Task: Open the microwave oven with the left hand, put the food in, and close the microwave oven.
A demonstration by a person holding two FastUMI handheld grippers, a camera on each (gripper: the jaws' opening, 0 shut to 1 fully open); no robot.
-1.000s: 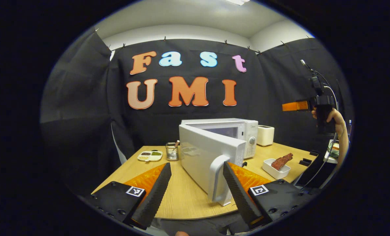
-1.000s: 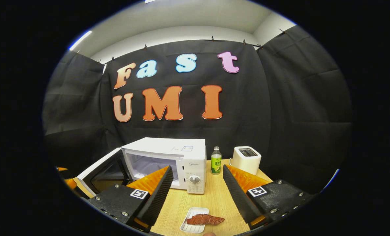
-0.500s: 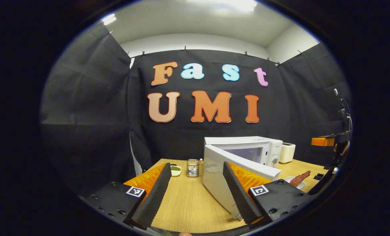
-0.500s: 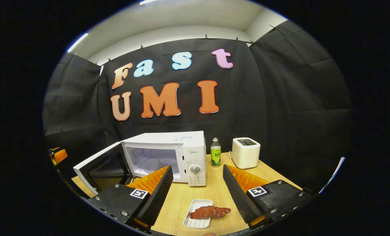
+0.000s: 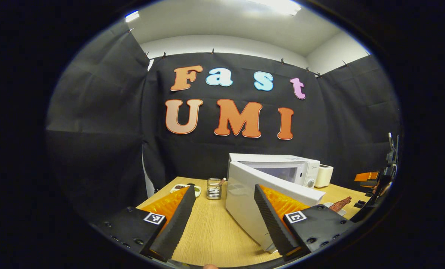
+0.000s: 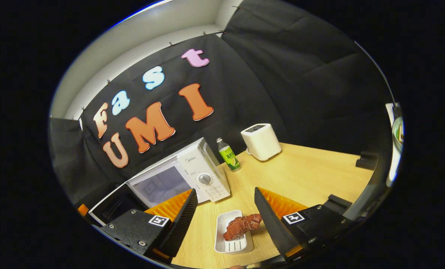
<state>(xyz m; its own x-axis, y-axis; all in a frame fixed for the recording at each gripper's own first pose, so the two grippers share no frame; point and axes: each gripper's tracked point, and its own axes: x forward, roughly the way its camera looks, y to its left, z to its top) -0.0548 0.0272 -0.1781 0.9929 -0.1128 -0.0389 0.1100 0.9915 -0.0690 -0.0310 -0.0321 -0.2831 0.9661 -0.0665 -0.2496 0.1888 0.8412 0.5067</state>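
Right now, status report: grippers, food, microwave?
Left gripper open, clear of microwave door. Right gripper open above the food in its white tray. Microwave open, nothing blocking.

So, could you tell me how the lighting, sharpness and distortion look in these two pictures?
Left gripper view: a ceiling light blows out at the top, the microwave door carries a soft sheen, and everything stays sharp. Right gripper view: the scene is strongly tilted, fisheye bending curves the table edge, and the food in its tray is sharp and evenly lit.
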